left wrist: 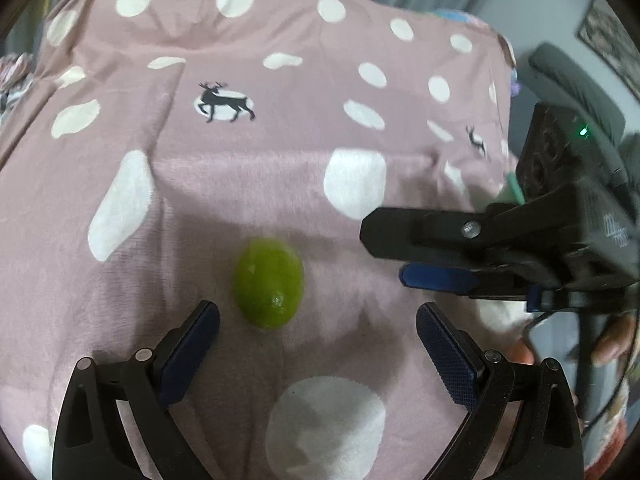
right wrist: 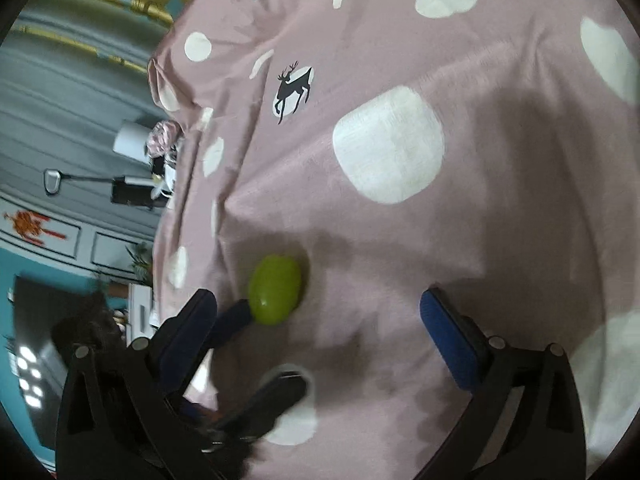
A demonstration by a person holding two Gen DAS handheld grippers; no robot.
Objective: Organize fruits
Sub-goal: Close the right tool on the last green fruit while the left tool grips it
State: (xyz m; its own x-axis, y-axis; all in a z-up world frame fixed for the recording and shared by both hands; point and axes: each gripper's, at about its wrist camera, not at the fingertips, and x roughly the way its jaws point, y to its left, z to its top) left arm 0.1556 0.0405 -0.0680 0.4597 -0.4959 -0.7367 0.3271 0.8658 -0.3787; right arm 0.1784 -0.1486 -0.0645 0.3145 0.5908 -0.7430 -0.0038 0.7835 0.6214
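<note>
Jaws wide on both grippers — left gripper point(left wrist: 318, 322); right gripper point(right wrist: 318, 312); lime point(left wrist: 269, 282) seemingly untouched.

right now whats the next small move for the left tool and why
Probably ease the left tool forward until the green fruit sits between its pads, then close. The fruit lies loose on the pink blanket just past its open fingertips, and the right tool is open, off to the side.
</note>
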